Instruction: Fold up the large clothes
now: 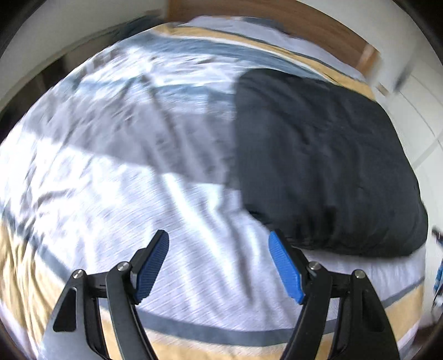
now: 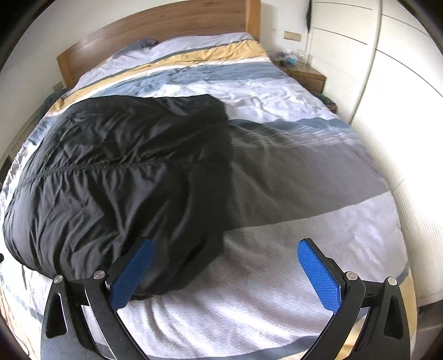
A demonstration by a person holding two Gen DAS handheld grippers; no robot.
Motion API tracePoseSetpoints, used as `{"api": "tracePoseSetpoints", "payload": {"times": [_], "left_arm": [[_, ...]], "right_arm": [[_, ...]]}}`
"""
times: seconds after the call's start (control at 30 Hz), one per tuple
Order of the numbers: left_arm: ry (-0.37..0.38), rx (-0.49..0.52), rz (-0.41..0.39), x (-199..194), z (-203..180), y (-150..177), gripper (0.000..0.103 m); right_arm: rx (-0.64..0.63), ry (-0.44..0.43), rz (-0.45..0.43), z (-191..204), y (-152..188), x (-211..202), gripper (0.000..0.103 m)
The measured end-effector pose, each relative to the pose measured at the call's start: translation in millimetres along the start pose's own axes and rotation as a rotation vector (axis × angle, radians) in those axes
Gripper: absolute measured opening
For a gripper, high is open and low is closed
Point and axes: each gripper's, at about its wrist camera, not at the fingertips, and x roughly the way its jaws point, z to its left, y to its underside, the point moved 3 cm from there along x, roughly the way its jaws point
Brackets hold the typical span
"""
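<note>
Nearest, the left gripper (image 1: 218, 250) hangs with jaws apart and empty, just beside the black jacket (image 1: 318, 155). The right gripper (image 2: 225, 263) gapes wide over the jacket's near edge. Beyond, the jacket lies on the striped bed (image 2: 290, 91), headboard (image 2: 166, 25) farthest.

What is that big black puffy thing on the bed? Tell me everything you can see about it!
The black garment looks like a padded jacket of thin, slightly shiny, crinkly cloth. A gathered stitched seam runs across it. It lies folded into a bulky, rounded bundle on the striped bedcover, near the foot of the bed. Only the cover seems to touch it; both sets of jaws stand open and hold nothing.
</note>
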Motion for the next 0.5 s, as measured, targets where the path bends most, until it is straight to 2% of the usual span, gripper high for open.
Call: {"api": "tracePoseSetpoints", "payload": {"times": [0.1, 0.2, 0.33, 0.5], "left_arm": [[-0.007, -0.1, 0.012, -5.2, 28.3, -0.1, 0.073], [0.046, -0.175, 0.02, -5.5, 43.3, -3.4, 0.073], [0.247, -0.262, 0.022, 6.7, 45.2, -18.4, 0.073], [0.476, -0.303, 0.046, 36.1, 24.5, -50.1, 0.073]], "right_arm": [[0.021, -0.021, 0.005, -9.1, 0.8, -0.5, 0.103], [0.045, -0.085, 0.018, -14.2, -2.6, 2.2, 0.103], [0.108, -0.217, 0.049, -18.5, -13.3, 17.5, 0.103], [0.205, -0.375, 0.097, -17.0, -23.9, 44.8, 0.103]]}}
